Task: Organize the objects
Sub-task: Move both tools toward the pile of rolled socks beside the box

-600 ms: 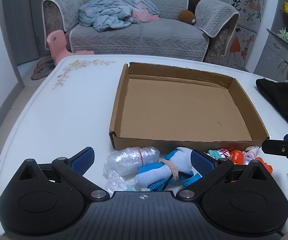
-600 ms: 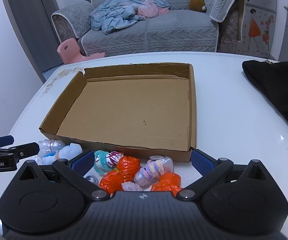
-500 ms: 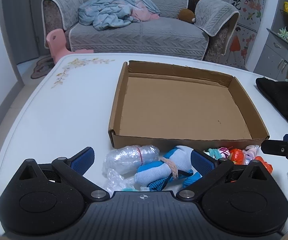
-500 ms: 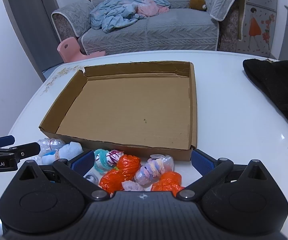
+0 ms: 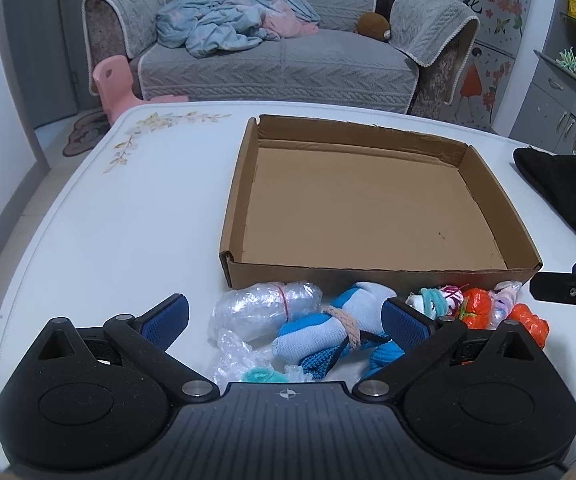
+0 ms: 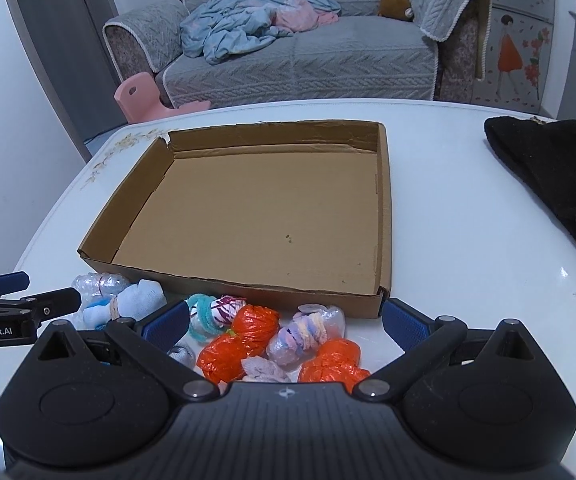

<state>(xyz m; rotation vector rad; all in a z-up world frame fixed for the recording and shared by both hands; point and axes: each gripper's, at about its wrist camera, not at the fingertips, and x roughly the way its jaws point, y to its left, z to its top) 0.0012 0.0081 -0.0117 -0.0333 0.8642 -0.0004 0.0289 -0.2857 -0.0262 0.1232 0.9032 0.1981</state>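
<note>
We hold each hand-held gripper, left (image 5: 286, 318) and right (image 6: 286, 320), wide open and empty over bundles (image 6: 254, 320) on the worktop (image 5: 128, 220); the bare cardboard tray (image 6: 384, 216) lies just beyond. Picking has not begun; next, close on one bundle.

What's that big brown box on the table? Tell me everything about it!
The cardboard box is a wide, shallow tray of plain brown corrugated card with no lid and low walls. It lies flat on the white table, and nothing is inside it. One far corner is torn and the far wall looks creased. A few small dark specks mark its floor. Little wrapped bundles lie on the table along its near wall, outside it. Neither gripper touches it.
</note>
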